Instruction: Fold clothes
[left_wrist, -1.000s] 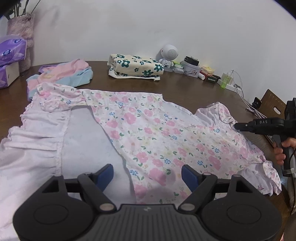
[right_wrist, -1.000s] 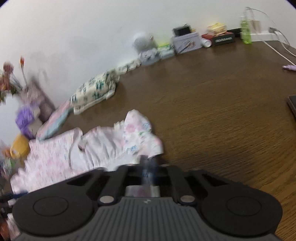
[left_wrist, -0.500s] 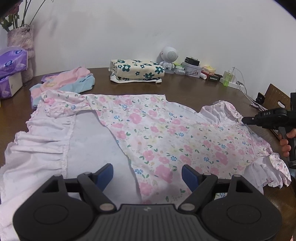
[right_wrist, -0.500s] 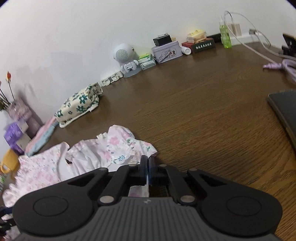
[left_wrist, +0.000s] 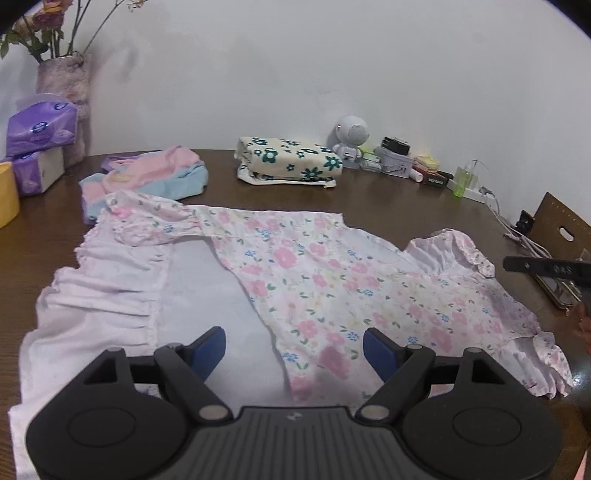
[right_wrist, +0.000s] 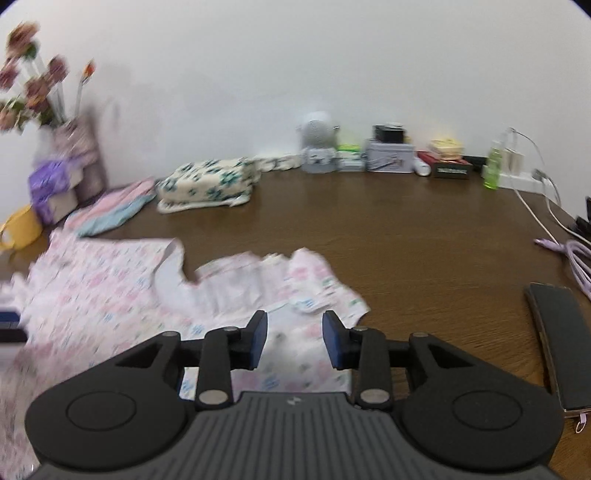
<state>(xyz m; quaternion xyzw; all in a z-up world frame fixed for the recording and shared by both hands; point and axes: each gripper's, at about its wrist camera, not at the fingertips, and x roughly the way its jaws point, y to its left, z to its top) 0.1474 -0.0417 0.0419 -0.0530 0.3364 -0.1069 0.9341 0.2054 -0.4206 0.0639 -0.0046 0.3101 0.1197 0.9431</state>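
Note:
A pink floral dress (left_wrist: 314, 280) lies spread on the brown table (left_wrist: 388, 206), its left side folded over so the pale lining (left_wrist: 207, 295) shows. My left gripper (left_wrist: 294, 350) hovers open above the dress's near edge, nothing between its blue pads. In the right wrist view the dress (right_wrist: 110, 291) lies flat with its ruffled sleeve (right_wrist: 317, 284) just ahead of my right gripper (right_wrist: 294, 338), which is open and holds nothing. The right gripper (left_wrist: 546, 267) also shows at the right edge of the left wrist view, clear of the sleeve.
A folded cream floral garment (left_wrist: 291, 162) and a pink-and-blue pile (left_wrist: 155, 177) sit at the back. Tissue packs (left_wrist: 40, 125), a vase (left_wrist: 70, 92), a yellow cup (left_wrist: 7, 195), a white speaker (left_wrist: 351, 136), small boxes and cables (right_wrist: 550, 206) line the wall. A dark flat object (right_wrist: 561, 339) lies at right.
My right gripper has opened and let go of the sleeve, which now rests on the table. It has also swung its view leftward. The left gripper rose slightly and stays open.

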